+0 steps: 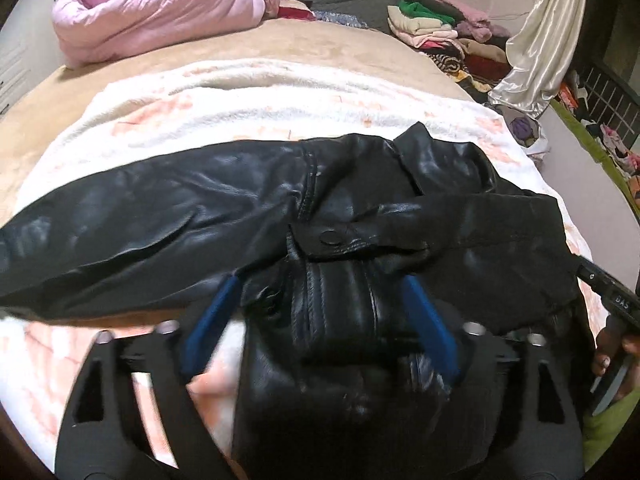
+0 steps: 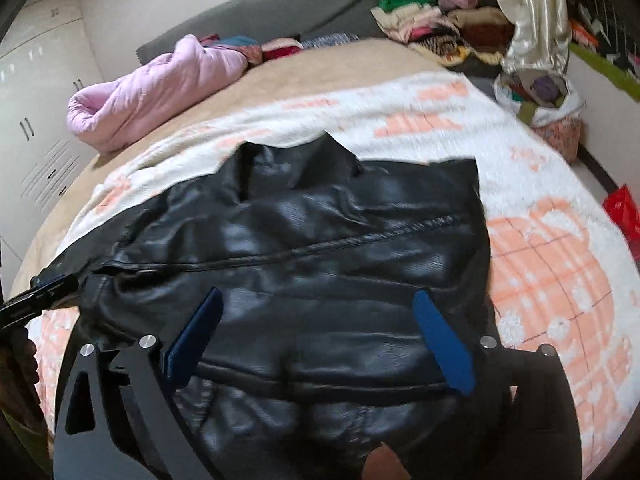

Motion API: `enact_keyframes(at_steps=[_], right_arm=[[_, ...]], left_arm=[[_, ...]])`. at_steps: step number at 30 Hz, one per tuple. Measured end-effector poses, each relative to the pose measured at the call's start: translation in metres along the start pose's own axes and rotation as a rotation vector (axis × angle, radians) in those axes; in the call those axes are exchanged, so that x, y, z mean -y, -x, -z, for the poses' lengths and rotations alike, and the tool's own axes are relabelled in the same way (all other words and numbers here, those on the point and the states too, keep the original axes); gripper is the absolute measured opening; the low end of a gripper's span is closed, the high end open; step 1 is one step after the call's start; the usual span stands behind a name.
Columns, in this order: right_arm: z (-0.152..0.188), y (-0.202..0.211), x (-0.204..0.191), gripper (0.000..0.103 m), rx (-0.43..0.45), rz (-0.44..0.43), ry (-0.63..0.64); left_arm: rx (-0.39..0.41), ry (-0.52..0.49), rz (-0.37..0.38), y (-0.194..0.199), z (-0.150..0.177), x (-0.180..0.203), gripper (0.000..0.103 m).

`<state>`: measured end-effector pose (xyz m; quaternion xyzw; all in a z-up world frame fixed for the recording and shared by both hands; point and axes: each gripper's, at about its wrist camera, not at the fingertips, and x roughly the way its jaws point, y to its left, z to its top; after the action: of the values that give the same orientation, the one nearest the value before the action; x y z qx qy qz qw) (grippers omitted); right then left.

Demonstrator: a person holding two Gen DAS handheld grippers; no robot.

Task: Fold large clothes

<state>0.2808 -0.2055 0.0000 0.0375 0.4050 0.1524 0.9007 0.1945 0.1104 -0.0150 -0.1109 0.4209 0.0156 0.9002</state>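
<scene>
In the left wrist view, the black jacket [image 1: 280, 208] lies on the white and orange blanket [image 1: 200, 92] on the bed. The left gripper [image 1: 320, 284] is wide open, with jacket folds between its fingers.

In the right wrist view, the right gripper [image 2: 320, 300] is also wide open, over the jacket [image 2: 320, 240].

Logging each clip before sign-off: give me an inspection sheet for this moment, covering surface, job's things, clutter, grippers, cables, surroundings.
Surface: bed with white-and-peach blanket over a tan cover.
Job's things: black leather jacket spread on the blanket, one sleeve out to the left, partly folded.
Clutter: pink duvet bundled at the head; clothes pile beside it.
Grippers: left gripper and right gripper both open over the jacket.
Cables: nothing seen.
Surroundings: white wardrobe, cream curtain.
</scene>
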Motion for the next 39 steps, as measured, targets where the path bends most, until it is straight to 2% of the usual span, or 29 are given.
enact_keyframes(at_steps=[1, 4, 10, 21, 39], right_arm=[[0.001, 0.005, -0.01, 0.098, 0.014, 0.0, 0.013], [0.006, 0.014, -0.033, 0.098, 0.036, -0.017, 0.031], [0.018, 0.016, -0.089, 0.099, 0.025, -0.027, 0.13], [0.019, 0.012, -0.188, 0.099, 0.031, -0.073, 0.254], [0.027, -0.008, -0.301, 0.099, 0.015, -0.135, 0.434]], left_arm=[[0.006, 0.0, -0.006, 0.003, 0.001, -0.002, 0.094], [0.017, 0.017, -0.023, 0.013, 0.002, -0.013, 0.094], [0.018, 0.063, -0.048, 0.025, 0.008, -0.042, 0.094], [0.054, 0.145, -0.102, 0.048, 0.015, -0.102, 0.094], [0.094, 0.335, -0.202, 0.063, 0.023, -0.188, 0.094]])
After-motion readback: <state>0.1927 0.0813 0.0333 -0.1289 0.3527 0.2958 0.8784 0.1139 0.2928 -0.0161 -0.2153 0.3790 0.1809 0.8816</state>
